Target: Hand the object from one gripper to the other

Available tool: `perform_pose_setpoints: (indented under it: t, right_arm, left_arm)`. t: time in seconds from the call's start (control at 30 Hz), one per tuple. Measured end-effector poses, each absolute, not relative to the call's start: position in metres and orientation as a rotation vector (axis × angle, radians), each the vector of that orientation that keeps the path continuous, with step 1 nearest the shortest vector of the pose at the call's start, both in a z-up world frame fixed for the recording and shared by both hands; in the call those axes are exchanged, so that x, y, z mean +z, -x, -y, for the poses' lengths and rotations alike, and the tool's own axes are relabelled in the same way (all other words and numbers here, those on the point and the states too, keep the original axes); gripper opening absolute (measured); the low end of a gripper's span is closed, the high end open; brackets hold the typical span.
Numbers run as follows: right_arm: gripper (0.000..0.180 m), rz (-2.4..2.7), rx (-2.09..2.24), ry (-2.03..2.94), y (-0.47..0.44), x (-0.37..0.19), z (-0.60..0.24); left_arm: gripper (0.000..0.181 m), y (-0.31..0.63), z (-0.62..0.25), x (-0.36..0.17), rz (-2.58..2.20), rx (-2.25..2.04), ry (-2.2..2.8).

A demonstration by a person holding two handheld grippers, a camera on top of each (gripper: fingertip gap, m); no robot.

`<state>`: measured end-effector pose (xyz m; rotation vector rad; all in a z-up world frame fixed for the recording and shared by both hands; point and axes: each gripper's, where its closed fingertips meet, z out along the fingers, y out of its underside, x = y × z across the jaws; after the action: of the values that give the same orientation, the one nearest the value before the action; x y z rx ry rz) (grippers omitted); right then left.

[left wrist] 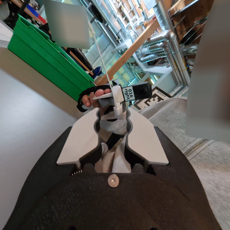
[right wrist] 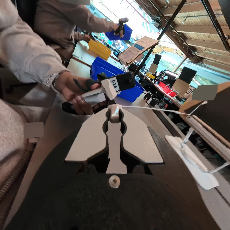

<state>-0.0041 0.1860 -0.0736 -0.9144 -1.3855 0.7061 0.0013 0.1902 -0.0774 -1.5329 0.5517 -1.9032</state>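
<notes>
Right wrist view has the white plug (right wrist: 113, 115) pinched right at the tips of the right gripper (right wrist: 113, 113), jaws narrow and clamped on it, up in the air above the table (right wrist: 62, 124). Its thin cable (right wrist: 149, 108) runs off to the side toward a white pad (right wrist: 192, 165) lying on the table. The left gripper (left wrist: 112, 112) is spread wide with the plug sitting at its fingertips, not gripped yet as far as anyone can tell.

Risk-wise, the cable looks pretty taut, so if the right one lets go before the left closes, it could yank the plug away. Only the right view shows the pad end of the cable. The left view shows the wide gap and some green bins (left wrist: 43, 56).
</notes>
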Motion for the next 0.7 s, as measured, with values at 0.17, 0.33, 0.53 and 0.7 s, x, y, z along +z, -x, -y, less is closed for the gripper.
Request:
perform_pose_setpoints:
  t: [0.17,0.33,0.53,0.7]
  right_arm:
    - [0.015,1.173,1.101,1.164,-0.006,-0.066,-0.202]
    - [0.015,0.928,1.473,1.303,-0.019,-0.056,-0.218]
    - [0.014,0.797,1.732,1.351,-0.023,-0.052,-0.22]
    - [0.014,0.805,1.908,1.413,-0.016,-0.058,-0.21]
  left_arm:
    - [0.045,0.004,-0.197,-0.074,-0.496,-1.886,1.504]
    - [0.046,0.002,-0.198,-0.077,-0.553,-1.745,1.523]
    - [0.042,0.003,-0.199,-0.075,-0.71,-1.377,1.484]
    - [0.032,0.004,-0.2,-0.071,-0.819,-1.041,1.406]
